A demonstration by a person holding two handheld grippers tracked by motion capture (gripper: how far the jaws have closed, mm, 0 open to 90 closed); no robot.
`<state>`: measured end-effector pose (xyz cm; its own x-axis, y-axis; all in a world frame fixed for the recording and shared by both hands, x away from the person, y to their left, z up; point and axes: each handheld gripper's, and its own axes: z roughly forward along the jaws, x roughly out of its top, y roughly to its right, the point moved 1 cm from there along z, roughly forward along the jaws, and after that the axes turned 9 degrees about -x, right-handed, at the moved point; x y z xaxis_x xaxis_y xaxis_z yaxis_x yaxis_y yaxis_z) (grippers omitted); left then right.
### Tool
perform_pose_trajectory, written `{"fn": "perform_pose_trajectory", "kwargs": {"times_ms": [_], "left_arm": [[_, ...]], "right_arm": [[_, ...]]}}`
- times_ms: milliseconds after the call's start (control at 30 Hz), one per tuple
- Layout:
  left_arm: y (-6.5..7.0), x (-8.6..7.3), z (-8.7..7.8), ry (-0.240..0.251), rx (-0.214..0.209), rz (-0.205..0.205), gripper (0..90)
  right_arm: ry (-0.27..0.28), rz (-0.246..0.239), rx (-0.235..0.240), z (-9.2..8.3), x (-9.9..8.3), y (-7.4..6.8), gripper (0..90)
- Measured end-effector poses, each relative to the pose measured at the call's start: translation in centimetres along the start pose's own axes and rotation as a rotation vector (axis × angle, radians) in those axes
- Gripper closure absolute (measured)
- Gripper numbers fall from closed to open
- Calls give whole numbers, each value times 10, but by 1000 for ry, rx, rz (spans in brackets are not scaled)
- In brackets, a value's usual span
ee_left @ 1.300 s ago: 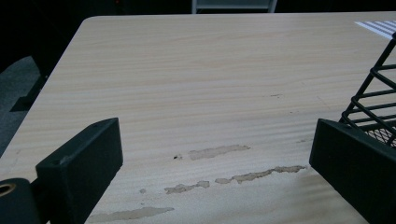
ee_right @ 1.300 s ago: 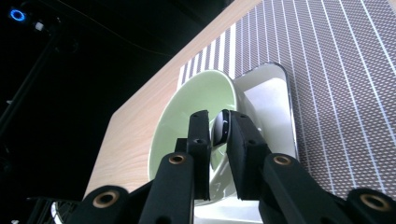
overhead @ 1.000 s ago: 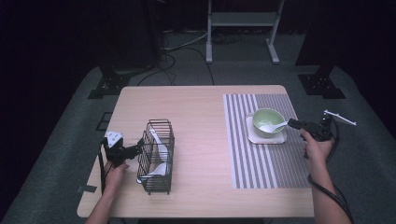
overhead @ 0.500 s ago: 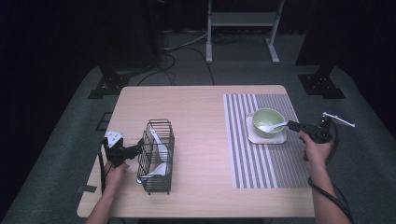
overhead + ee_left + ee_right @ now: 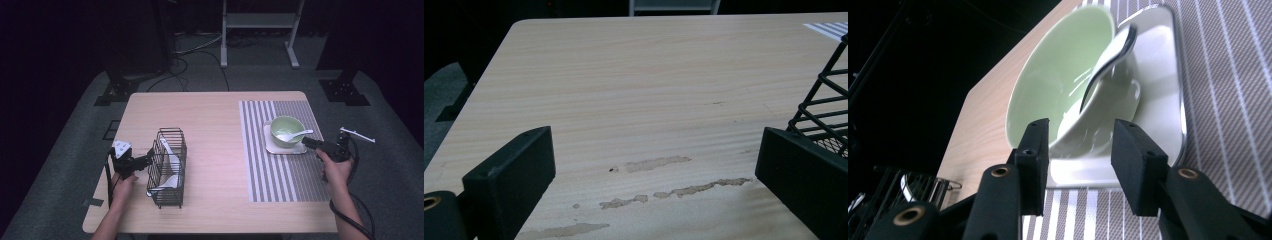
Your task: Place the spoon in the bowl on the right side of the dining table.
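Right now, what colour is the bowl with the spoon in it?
Pale green bowl, holding a white spoon; the right gripper view shows it best.

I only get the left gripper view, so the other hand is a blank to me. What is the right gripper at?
Observer: The right gripper is at the handle end of a white spoon that rests in a green bowl.
Operator: Is the spoon gripped?
Observer: It seems not. The jaws have just been opening, and the handle end lies between them without the pads pressing on it.
Operator: A wire basket shows at my right edge. Is anything in it?
Observer: Yes, the high view shows white spoons lying inside the wire basket.
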<state>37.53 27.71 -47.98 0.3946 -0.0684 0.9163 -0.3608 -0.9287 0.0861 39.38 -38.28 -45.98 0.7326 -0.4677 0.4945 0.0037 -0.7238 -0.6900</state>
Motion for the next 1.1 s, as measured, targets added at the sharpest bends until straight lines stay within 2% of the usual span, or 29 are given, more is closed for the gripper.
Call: {"fn": "perform_pose_trajectory", "kwargs": {"times_ms": [533,633,1100], "left_arm": [[1,0,0,-1,0,4,16],[1,0,0,-1,0,4,16],[1,0,0,-2,-1,8,16]], "right_arm": [[-25,-62,23,-8,-23,-11,496],[-36,-77,22,-8,-26,-13,456],[-87,-133,30,-4,-46,-23,400]]}}
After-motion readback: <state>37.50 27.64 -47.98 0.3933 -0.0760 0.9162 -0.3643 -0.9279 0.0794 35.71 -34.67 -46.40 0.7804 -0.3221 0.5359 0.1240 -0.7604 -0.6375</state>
